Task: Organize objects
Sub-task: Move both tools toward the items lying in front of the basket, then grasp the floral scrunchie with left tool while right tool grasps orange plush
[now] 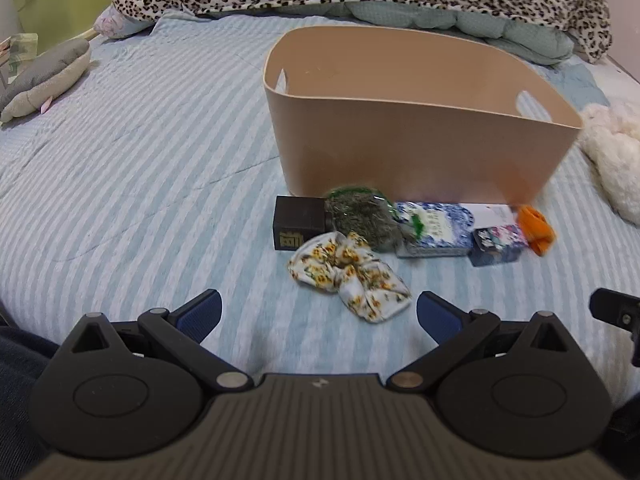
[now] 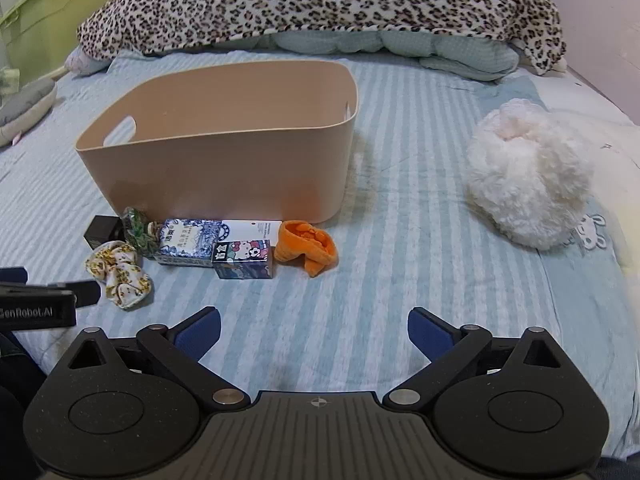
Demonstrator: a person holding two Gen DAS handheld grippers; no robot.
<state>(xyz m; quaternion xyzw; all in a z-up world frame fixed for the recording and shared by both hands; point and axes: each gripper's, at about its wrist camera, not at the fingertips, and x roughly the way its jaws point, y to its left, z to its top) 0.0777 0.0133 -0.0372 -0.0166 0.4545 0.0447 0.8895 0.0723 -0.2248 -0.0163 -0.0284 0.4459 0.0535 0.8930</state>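
Nothing binned yet. Left gripper (image 1: 319, 312) and right gripper (image 2: 314, 330): jaws wide, empty. Scrunchie (image 1: 349, 276) at left's 12 o'clock; close in, pinch, lift to bin (image 1: 420, 148).

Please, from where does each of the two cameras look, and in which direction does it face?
Left wrist: sits on the left gripper, low over the bed, facing the floral scrunchie and beige bin; its open fingers and the right gripper's edge show.
Right wrist: sits on the right gripper, facing the orange cloth; its open fingers and the left gripper show.
Shared: bin, scrunchie, boxes, leopard blanket.
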